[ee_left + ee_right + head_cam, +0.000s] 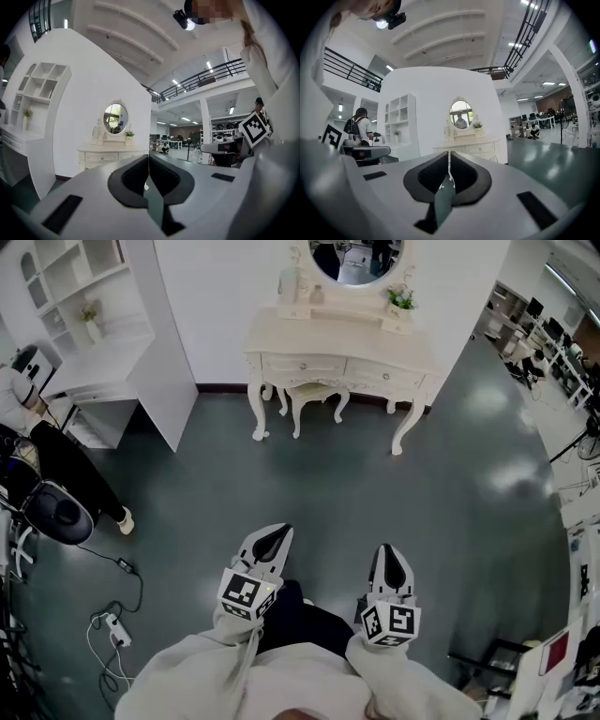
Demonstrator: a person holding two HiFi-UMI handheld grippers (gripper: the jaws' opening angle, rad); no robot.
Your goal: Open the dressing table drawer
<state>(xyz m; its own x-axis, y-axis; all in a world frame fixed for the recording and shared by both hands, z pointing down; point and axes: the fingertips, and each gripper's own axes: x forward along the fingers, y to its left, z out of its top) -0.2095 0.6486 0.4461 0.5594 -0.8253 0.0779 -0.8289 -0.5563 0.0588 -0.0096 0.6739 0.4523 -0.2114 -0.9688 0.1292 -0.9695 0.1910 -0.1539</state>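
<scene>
- The dressing table (342, 343) is cream-white with curved, carved legs. It stands against the white wall at the far side of the dark grey-green floor (375, 493), well apart from both grippers.
- Its front holds two drawers side by side, the left drawer (302, 366) and the right drawer (386, 377). Each has a small knob at its middle, and both sit flush with the front, closed.
- An oval mirror (356, 259) rises from the tabletop, a small potted plant (400, 301) stands at its right end, and a matching stool (314, 395) is tucked under the table.
- A white shelf unit (84, 296) stands to the left of the table.
- The left gripper (279, 532) is held low and close to the person's body. Its two dark pads are pressed together along a thin seam, with nothing between them and nothing touched.
- The right gripper (391, 554) is held beside it at about the same height. Its pads likewise meet edge to edge, pinching nothing and touching nothing.
- In both gripper views the table shows small and distant beyond the jaw tips.
</scene>
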